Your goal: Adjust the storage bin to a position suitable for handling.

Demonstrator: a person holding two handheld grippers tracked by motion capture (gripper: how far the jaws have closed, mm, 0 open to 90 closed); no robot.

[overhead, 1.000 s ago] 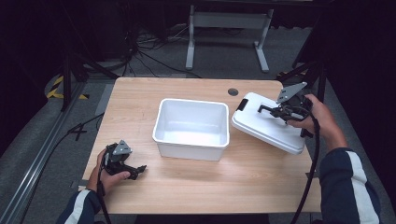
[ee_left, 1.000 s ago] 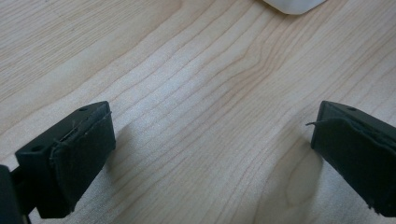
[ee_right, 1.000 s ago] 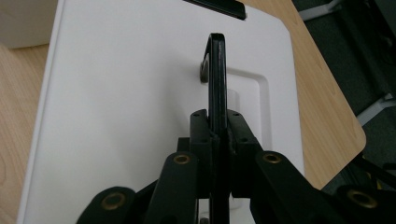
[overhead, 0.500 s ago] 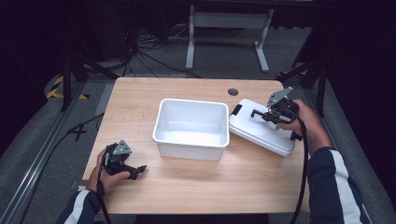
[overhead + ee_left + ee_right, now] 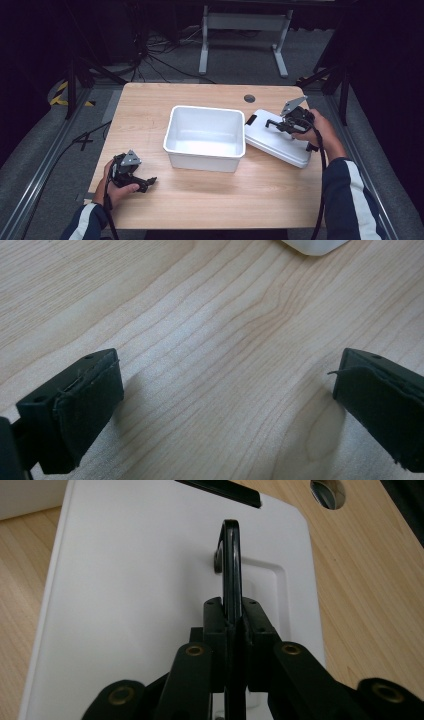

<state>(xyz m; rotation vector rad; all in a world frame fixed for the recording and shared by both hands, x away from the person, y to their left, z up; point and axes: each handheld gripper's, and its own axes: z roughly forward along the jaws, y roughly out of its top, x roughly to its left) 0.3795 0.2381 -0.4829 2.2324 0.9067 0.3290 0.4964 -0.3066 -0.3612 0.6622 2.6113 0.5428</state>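
Left gripper [image 5: 145, 181] fingers [image 5: 82, 405] wide apart, nothing between, low over bare wood near table [image 5: 150, 105] front-left edge. Broad open tabletop between it and white bin [image 5: 205, 137], bin corner showing at top of left gripper view. Bin sits mid-table, open side up, inside bare. White lid [image 5: 277, 142] lies just right of bin, skewed, near right table edge. Right gripper [image 5: 233, 611] jaws clamped on lid's black handle [image 5: 231, 565], handle standing upright on edge. Round cable hole [image 5: 249, 98] behind lid, near far edge.
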